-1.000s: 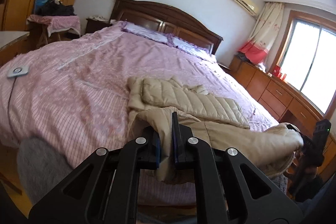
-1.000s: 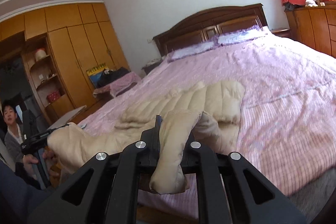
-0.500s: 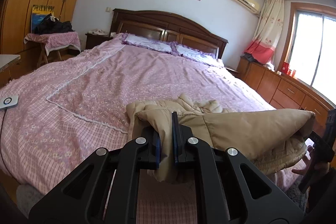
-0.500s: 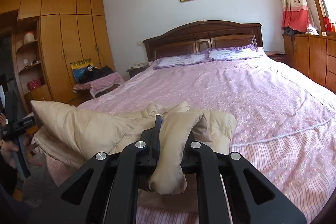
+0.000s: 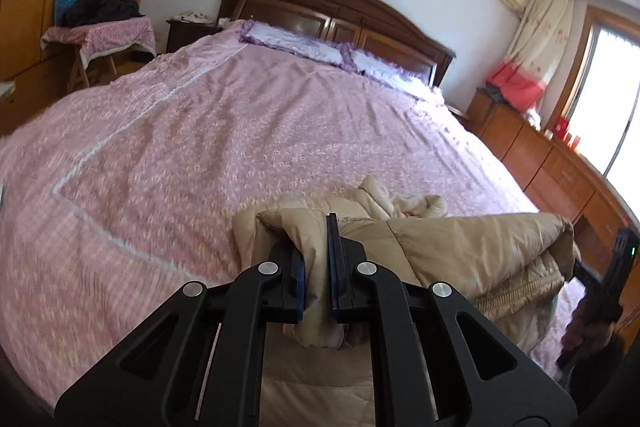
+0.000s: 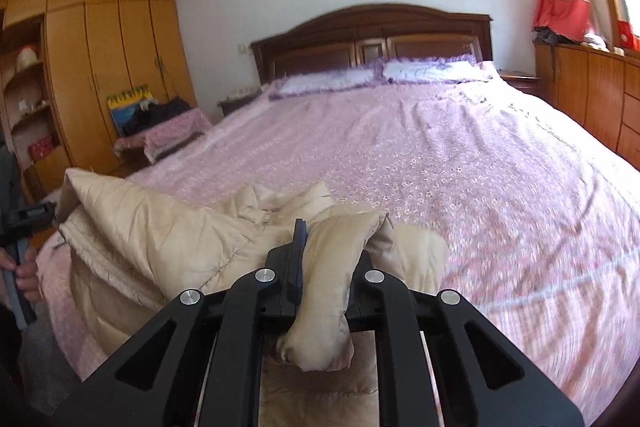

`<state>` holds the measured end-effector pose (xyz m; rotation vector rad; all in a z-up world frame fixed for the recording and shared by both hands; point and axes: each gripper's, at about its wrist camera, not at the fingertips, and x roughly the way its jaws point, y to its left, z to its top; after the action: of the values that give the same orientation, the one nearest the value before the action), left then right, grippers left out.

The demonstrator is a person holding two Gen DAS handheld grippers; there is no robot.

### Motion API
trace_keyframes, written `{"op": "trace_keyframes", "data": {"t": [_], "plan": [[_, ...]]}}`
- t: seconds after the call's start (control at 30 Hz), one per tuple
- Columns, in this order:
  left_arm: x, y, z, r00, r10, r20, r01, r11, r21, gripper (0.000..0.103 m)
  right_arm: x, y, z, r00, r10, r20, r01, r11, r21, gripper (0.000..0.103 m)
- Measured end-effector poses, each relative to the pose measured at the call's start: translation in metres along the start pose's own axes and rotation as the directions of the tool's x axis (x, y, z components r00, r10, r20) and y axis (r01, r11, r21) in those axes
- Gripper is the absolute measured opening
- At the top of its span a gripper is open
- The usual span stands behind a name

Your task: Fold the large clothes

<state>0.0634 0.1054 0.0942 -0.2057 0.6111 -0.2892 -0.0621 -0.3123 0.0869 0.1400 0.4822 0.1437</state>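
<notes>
Both grippers carried forward over pink bed [image 5: 200, 131]; beige padded jacket [image 5: 460, 251] stretched between them. Left gripper [image 5: 317, 267] and right gripper [image 6: 326, 263] each clamped on jacket fold.

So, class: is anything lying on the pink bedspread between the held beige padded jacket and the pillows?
Nothing visible. Both the left gripper and right gripper clamp the beige padded jacket, and the pink bedspread ahead is bare up to the pillows.
</notes>
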Motion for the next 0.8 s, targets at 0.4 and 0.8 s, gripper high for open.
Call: {"op": "trace_keyframes", "data": {"t": [0.4, 0.8], "plan": [[0.12, -0.003, 0.033, 0.98, 0.117, -0.159, -0.101, 0.989, 0.105, 0.01, 0.118, -0.032, 0.042, 0.952, -0.073, -0.298, 0.084, 0.996, 0.028, 0.013], [0.178, -0.009, 0.035, 0.967, 0.146, -0.211, -0.126, 0.987, 0.103, 0.013, 0.168, -0.048, 0.035, 0.909, -0.194, -0.37, 0.223, 0.974, 0.038, 0.012]]}}
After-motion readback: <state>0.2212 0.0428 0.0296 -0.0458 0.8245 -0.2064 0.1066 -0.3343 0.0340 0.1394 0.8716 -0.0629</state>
